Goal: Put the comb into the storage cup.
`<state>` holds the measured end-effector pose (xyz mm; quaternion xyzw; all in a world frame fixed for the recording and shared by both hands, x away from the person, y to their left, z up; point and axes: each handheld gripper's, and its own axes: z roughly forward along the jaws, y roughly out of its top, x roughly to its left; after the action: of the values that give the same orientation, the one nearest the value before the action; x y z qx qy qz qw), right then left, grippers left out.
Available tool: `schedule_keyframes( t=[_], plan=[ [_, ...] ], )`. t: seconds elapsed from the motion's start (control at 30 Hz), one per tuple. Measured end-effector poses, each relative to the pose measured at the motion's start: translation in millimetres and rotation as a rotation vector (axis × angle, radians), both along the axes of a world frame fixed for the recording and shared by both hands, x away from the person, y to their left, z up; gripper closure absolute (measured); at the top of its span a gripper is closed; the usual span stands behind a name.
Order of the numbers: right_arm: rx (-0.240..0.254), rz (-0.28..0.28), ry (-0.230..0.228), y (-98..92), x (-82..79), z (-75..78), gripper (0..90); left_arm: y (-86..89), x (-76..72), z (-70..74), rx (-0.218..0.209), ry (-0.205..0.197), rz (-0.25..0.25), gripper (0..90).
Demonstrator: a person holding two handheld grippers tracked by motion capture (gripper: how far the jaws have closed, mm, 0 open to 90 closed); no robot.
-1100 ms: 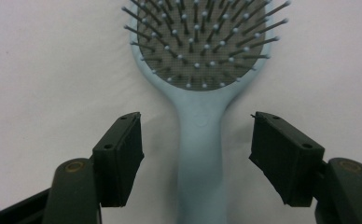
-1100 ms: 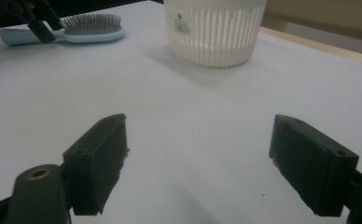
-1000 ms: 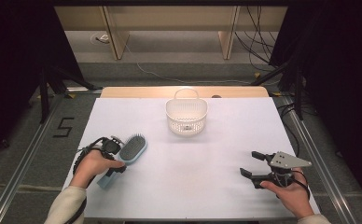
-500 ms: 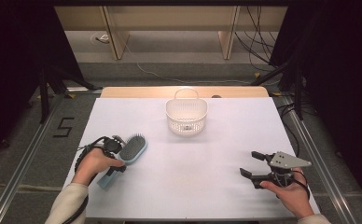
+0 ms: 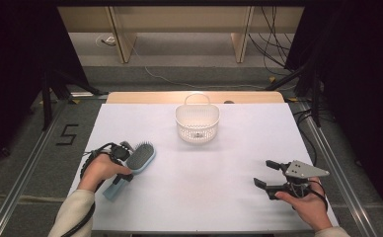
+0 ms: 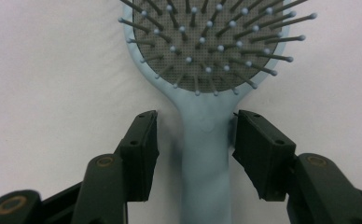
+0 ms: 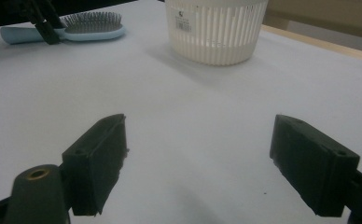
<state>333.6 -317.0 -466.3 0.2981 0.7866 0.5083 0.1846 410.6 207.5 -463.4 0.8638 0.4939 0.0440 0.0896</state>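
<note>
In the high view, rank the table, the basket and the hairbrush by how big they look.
1. white table
2. white basket
3. blue hairbrush, though it looks close to the basket, so I would not rank those two firmly.

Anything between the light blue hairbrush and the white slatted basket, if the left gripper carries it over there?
Nothing visible. The light blue plastic hairbrush lies between the left gripper jaws, which have just been closing; bare white table separates it from the white slatted plastic basket.
</note>
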Motion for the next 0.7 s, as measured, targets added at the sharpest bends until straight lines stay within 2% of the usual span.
schedule_keyframes(
  t=[0.3, 0.7],
  plan=[
    [0.0, 0.001, 0.005, -0.4, 0.4, -0.8, 19.4, -0.8, 2.3, 0.4, 0.004, 0.017, -0.004, 49.4],
    [0.0, 0.001, 0.012, -0.5, 0.6, -1.3, 19.3, -2.9, 4.2, 1.3, 0.015, 0.035, -0.01, 58.6]
  ],
)
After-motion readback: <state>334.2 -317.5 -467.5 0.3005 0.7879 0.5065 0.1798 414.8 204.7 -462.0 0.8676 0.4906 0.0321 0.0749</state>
